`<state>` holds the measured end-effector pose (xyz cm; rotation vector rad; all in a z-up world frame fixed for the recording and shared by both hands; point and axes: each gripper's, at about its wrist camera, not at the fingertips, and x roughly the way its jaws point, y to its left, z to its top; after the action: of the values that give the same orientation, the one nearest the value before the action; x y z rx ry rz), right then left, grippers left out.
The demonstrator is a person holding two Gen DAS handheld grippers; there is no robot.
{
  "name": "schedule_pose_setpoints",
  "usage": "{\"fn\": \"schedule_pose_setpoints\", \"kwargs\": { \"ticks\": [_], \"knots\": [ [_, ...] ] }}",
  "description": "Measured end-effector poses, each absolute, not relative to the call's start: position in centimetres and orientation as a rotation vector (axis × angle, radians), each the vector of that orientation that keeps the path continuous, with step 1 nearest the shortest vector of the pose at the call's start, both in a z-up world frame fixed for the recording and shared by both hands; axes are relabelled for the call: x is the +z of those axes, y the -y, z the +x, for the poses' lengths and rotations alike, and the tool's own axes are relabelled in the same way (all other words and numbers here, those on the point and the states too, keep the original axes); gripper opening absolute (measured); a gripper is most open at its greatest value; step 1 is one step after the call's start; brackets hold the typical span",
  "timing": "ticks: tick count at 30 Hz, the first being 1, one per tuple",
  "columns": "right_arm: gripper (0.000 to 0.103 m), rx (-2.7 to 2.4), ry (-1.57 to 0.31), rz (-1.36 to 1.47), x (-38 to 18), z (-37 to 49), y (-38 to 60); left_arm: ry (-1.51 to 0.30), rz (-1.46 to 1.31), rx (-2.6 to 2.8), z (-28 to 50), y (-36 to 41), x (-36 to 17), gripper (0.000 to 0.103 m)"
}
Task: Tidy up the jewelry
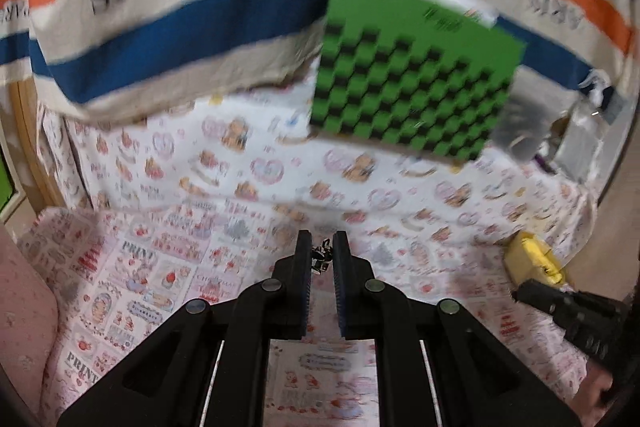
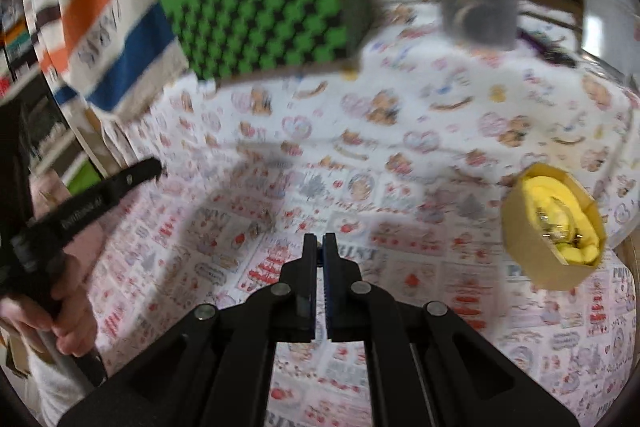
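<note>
Printed cloth (image 1: 280,187), busy with bears, hearts and red "PRINT" panels, covers the worktop in both views, and both pictures are blurred. Behind it hang striped towels (image 1: 160,7) in orange, blue and cream, lettered "PARIS", with a green-and-black checkered box (image 1: 412,83) lying in front of them. A grey clear-walled container (image 2: 478,3) sits beside the box at the far edge.

The left gripper (image 1: 321,255) has its jaws narrowed on a small silvery piece of jewelry (image 1: 321,255), pinched between the pads close to the tips. The piece's long axis runs along the fingers, pointing forward away from the camera, and it is held above the cloth. What kind of piece it is cannot be told; it looks like a knot of metal links.

The right gripper (image 2: 319,247) has its jaws almost together, only a thin slit between the pads. A speck of blue shows in that slit, but whether anything is held there cannot be told.

To the right on the cloth stands an octagonal cardboard box (image 2: 554,231), tilted, open toward the camera and lined with yellow padding (image 2: 560,215); a few small shiny pieces lie in its folds. In the left wrist view the right gripper's tip lies just beside this box.
</note>
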<state>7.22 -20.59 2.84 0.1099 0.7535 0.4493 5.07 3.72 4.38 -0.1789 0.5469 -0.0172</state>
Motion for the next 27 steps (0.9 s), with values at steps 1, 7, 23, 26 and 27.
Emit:
{"fn": "schedule_pose_setpoints", "kwargs": {
  "ticks": [1, 7, 23, 26, 27],
  "knots": [
    [0.003, 0.448, -0.734, 0.133, 3.3, 7.0, 21.6, -0.516, -0.168, -0.021, 4.4, -3.3, 5.1, 0.009],
    [0.003, 0.417, -0.622, 0.286, 5.8, 6.8, 28.4, -0.439, -0.140, -0.090, 2.3, 0.1, 8.8, 0.009],
    [0.003, 0.240, -0.561, 0.527, 4.4, 8.2, 40.2, -0.547, -0.028, -0.364, 7.6, 18.3, 9.2, 0.009],
    [0.003, 0.240, -0.571, 0.542, 3.6, 8.6, 40.9, -0.562, -0.033, -0.403, 8.8, 20.5, 8.0, 0.009],
    [0.003, 0.244, -0.570, 0.544, 3.5, 8.7, 41.1, -0.566, -0.037, -0.416, 9.2, 21.3, 7.5, 0.009]
  ]
}}
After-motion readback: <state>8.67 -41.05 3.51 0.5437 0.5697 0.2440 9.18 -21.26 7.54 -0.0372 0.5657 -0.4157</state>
